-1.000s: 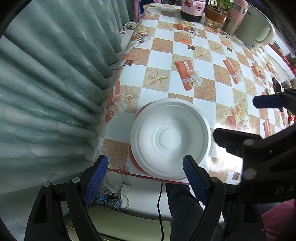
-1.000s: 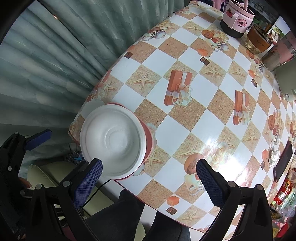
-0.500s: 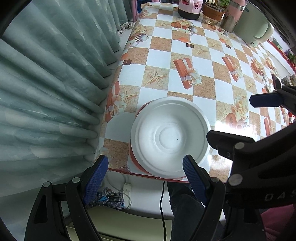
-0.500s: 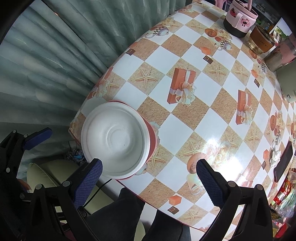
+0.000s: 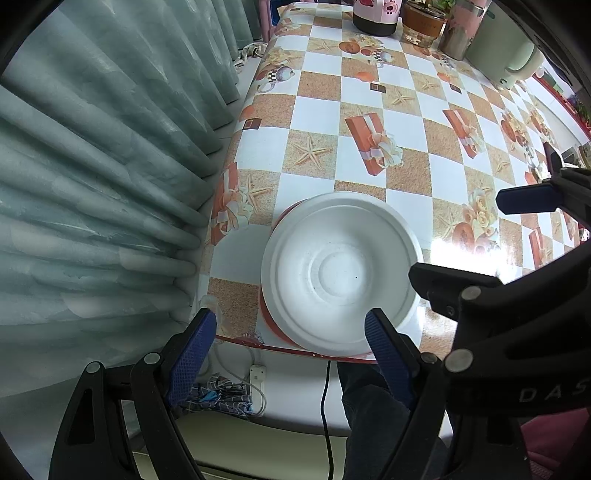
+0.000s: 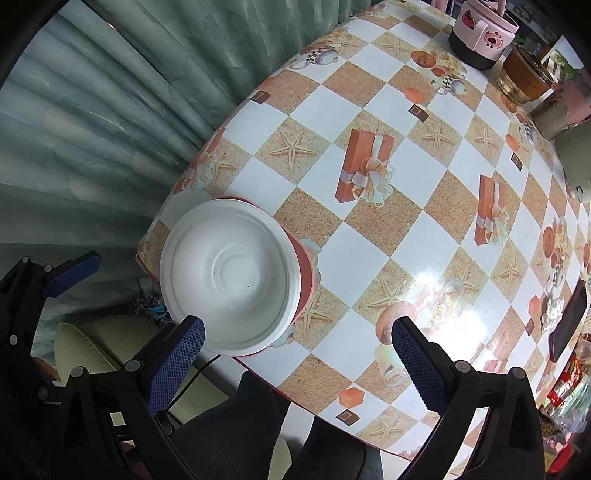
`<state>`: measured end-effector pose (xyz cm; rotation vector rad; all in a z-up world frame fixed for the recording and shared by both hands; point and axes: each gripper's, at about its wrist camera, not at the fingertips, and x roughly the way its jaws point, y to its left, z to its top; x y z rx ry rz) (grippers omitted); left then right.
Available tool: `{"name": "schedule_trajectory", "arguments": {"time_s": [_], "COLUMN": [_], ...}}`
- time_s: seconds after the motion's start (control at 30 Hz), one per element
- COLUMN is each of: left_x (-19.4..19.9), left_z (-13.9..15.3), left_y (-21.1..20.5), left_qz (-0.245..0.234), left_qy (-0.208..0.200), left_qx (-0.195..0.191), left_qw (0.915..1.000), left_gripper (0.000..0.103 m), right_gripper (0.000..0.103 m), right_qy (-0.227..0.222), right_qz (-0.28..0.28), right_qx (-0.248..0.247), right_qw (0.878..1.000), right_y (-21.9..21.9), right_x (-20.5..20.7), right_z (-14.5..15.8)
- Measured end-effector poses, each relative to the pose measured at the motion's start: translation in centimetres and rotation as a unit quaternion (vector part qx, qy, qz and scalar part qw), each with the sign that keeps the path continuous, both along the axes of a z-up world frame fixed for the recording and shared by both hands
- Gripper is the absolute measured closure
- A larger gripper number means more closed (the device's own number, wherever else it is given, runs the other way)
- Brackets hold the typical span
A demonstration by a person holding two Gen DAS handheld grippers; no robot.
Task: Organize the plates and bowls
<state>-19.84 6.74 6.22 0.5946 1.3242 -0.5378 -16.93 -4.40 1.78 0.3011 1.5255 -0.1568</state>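
Stacked white foam plate (image 5: 341, 271) on red bowl (image 6: 303, 267) looks finished; left gripper (image 5: 291, 350) and right gripper (image 6: 299, 347) hang wide open, empty.

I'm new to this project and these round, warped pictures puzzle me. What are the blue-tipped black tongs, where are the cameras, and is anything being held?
There is no robot here: a person holds one hand-operated gripper in each hand, and each carries a wide-angle camera looking along its two fingers. One picture is from the left gripper, the other from the right gripper. Both look down on a table with a checked cloth. Near its corner lies a white plate on top of a red dish. At the far end stand a pink pot, a glass jar and a pale green kettle. Both grippers are open and hold nothing.
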Motion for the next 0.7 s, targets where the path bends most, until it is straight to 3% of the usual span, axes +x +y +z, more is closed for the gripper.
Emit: {"name": "schedule_trajectory", "arguments": {"time_s": [0.7], "left_x": [0.21], "left_z": [-0.75], "left_y": [-0.81], "left_qz": [-0.01], "left_qy": [0.008], "left_qx": [0.021], "left_qw": [0.9997], "left_gripper": [0.018], "right_gripper": [0.001], "right_qy": [0.003], "right_qz": [-0.007], "right_qx": [0.017], "right_qw": [1.0], "right_y": [-0.89], "right_x": [-0.18], "right_z": [-0.65]}}
